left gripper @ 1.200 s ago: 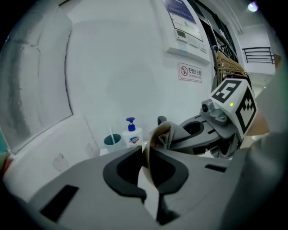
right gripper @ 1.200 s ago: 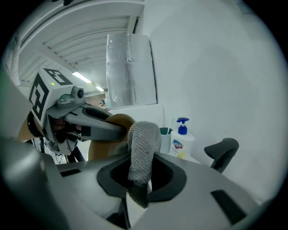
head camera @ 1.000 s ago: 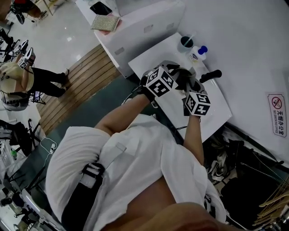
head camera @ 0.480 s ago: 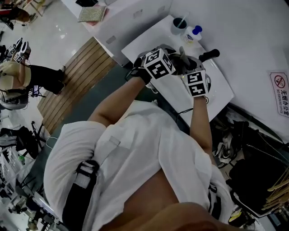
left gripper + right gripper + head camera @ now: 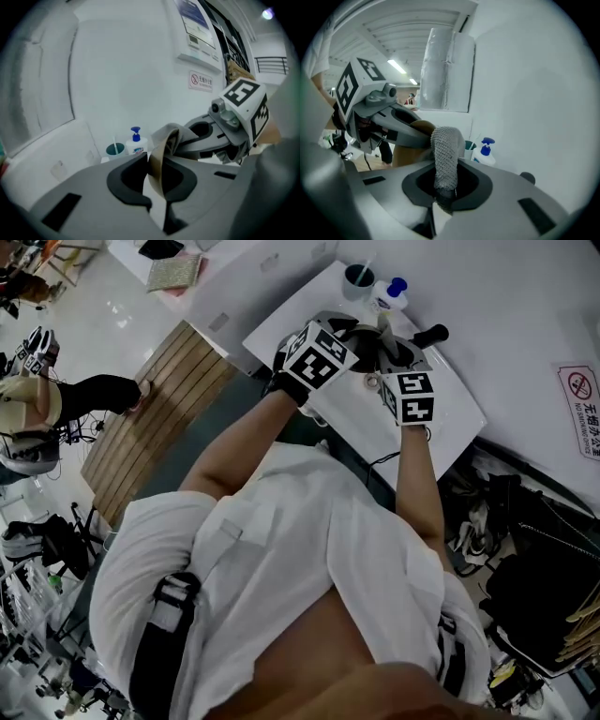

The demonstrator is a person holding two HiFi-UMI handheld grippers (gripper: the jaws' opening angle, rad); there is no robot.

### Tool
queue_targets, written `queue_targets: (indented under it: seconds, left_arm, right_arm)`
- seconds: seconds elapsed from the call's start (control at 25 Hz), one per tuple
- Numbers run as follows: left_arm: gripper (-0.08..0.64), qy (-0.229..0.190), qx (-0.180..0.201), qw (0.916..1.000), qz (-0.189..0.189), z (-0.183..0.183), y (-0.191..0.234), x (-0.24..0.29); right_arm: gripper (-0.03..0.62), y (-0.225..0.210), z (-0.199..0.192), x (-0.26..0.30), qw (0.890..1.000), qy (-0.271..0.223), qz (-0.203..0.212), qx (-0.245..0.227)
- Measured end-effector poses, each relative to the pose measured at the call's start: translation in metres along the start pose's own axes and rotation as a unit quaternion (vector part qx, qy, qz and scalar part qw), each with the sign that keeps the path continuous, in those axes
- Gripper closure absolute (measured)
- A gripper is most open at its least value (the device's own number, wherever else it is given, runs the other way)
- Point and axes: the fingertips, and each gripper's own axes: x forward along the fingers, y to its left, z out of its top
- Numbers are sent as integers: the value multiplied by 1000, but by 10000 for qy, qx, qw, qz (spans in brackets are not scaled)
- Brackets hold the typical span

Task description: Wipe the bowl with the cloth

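— What is the left hand-held gripper doing?
— Its jaws have just been closing, and they pinch the brown bowl by its rim, over the white worktop.
— And the right hand-held gripper?
— Its jaws have just been closing too. They are clamped on the grey cloth, which lies against the bowl's rim just beside the left jaws.

head view looks steeply down, gripper views both face the pump bottle.
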Motion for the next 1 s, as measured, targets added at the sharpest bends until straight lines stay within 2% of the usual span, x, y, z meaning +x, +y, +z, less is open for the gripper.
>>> queue_targets:
  seconds: [0.08,0.2,0.28,0.48,0.6,0.72,0.84,0.92,1.0]
  left_arm:
    - [523,-357,-463,9982,93,6,4,-5]
    - [523,-758,-1225,9894,190,4,8,-10]
    - [523,-838,-1428,9860,198,-1,8,-11]
    - [526,-430,-832,9956,-95,-10,1,-7]
    - [526,-23,-307,9990,-314,-14,-4,-4]
    - [526,371,315,9976,-486,-17,-10,-1]
    - [526,755,915,9900,-762,-21,-17,4]
    - [525,795,1114,9861,-941,-19,-19,7]
    - [511,576,883,9885,-1084,-13,-20,9]
  right_arm:
    - [543,-3,0,-4,9984,-218,-51,516]
    - [542,-4,-1,-7,9926,-440,-89,1132]
    - [542,-1,-6,-7,9901,-442,-69,1330]
    - [534,5,-16,-3,9953,-99,119,954]
    - [526,10,-18,-1,9983,161,263,501]
    - [528,14,-17,1,9985,399,378,-42]
    - [535,22,-16,4,9953,652,492,-526]
    - [538,22,-15,4,9953,691,466,-497]
    - [541,13,-12,3,9981,535,282,-80]
